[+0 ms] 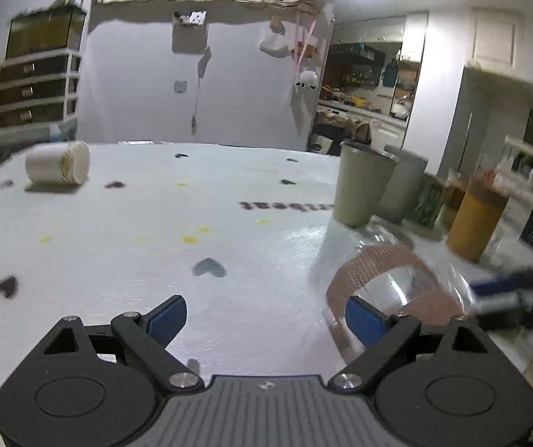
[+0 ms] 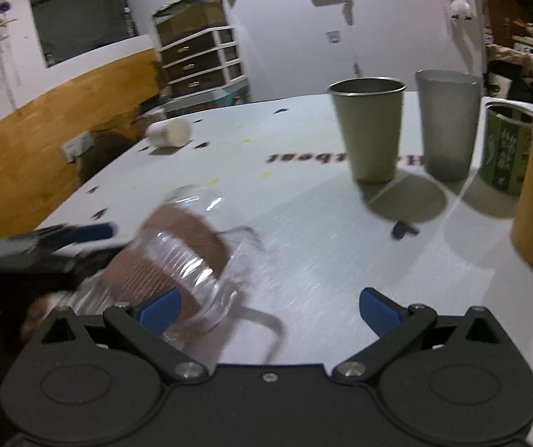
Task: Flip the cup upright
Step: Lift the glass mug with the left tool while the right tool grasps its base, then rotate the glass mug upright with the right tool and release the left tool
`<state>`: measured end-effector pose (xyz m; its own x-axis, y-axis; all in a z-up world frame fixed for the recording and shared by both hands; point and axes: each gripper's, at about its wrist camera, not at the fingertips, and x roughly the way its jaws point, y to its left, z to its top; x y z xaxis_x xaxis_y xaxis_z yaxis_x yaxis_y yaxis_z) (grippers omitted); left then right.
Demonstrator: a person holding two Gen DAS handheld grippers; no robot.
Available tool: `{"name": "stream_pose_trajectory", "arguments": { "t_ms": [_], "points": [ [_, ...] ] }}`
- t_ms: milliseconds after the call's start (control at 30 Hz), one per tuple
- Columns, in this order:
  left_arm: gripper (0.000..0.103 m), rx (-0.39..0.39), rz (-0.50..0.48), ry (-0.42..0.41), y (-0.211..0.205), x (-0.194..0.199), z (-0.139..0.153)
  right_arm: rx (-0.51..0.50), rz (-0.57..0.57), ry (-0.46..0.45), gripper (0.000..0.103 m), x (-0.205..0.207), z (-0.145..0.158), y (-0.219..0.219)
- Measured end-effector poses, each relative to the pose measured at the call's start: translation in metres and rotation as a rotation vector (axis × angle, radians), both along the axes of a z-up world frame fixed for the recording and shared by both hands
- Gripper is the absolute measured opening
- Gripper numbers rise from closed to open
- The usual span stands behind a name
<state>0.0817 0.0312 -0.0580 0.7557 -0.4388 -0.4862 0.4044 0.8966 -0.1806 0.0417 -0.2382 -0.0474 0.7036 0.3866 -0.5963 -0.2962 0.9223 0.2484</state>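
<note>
A clear glass cup (image 2: 188, 257) with a brown sleeve lies tipped on the table (image 2: 322, 246), just left of the spread right gripper (image 2: 270, 309). The left gripper (image 1: 266, 320) (also spread) holds nothing. Next: probably closing on the cup to stand it upright.

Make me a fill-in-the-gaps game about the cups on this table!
1. The clear glass mug with the brown woven sleeve is lying on its ____.
2. Both the left gripper and the right gripper have their blue fingers spread ____.
3. The olive-green metal cup stands upright beside a ____ plastic tumbler.
4. The small white cup far across the white tablecloth is lying ____.

Missing words: side; open; grey; down
</note>
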Motion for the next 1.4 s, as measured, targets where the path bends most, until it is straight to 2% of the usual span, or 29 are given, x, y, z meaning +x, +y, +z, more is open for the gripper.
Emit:
{"name": "stream_pose_trajectory", "arguments": {
  "t_ms": [167,300,367,433,500,567,667,833,900,967,1033,1100,1167,1267,1400],
  "points": [
    [0.091,-0.113,-0.055,0.046,-0.005,-0.005,0.014,0.031,0.014,0.023,0.103,-0.007,-0.007,-0.002],
    [0.089,-0.13,-0.162,0.077,-0.022,-0.019,0.019,0.087,-0.004,0.037,0.103,-0.006,-0.01,-0.01],
    [0.083,-0.12,-0.218,0.11,-0.031,-0.023,0.018,0.119,-0.009,0.033,0.103,-0.008,-0.01,-0.016],
    [0.081,-0.075,-0.247,0.136,-0.043,-0.027,0.015,0.17,-0.022,0.039,0.103,-0.01,-0.009,-0.024],
    [0.079,-0.063,-0.274,0.152,-0.05,-0.031,0.012,0.249,-0.039,0.06,0.103,-0.006,-0.009,-0.035],
    [0.074,-0.049,-0.304,0.165,-0.057,-0.033,0.01,0.341,-0.046,0.098,0.103,0.002,-0.009,-0.043],
    [0.074,-0.017,-0.303,0.144,-0.062,-0.039,0.01,0.428,-0.046,0.147,0.103,0.018,-0.013,-0.047],
    [0.073,-0.02,-0.3,0.131,-0.06,-0.042,0.007,0.54,-0.025,0.252,0.103,0.05,-0.031,-0.04],
    [0.073,-0.022,-0.3,0.121,-0.059,-0.045,0.006,0.571,0.003,0.254,0.102,0.057,-0.034,-0.035],
    [0.073,-0.024,-0.298,0.109,-0.059,-0.046,0.005,0.563,0.006,0.26,0.1,0.06,-0.033,-0.03],
    [0.073,-0.026,-0.301,0.089,-0.059,-0.048,0.005,0.528,-0.006,0.262,0.092,0.061,-0.03,-0.027],
    [0.073,-0.028,-0.316,0.058,-0.06,-0.05,0.005,0.514,-0.003,0.249,0.091,0.059,-0.022,-0.028],
    [0.073,-0.027,-0.335,0.027,-0.065,-0.052,0.006,0.475,-0.006,0.193,0.088,0.053,-0.009,-0.029],
    [0.073,-0.016,-0.364,-0.005,-0.079,-0.05,0.008,0.377,-0.018,0.061,0.082,0.038,0.022,-0.026],
    [0.073,0.024,-0.391,-0.053,-0.107,-0.044,0.005,0.204,-0.038,-0.085,0.079,0.022,0.056,-0.018]
  ]
}}
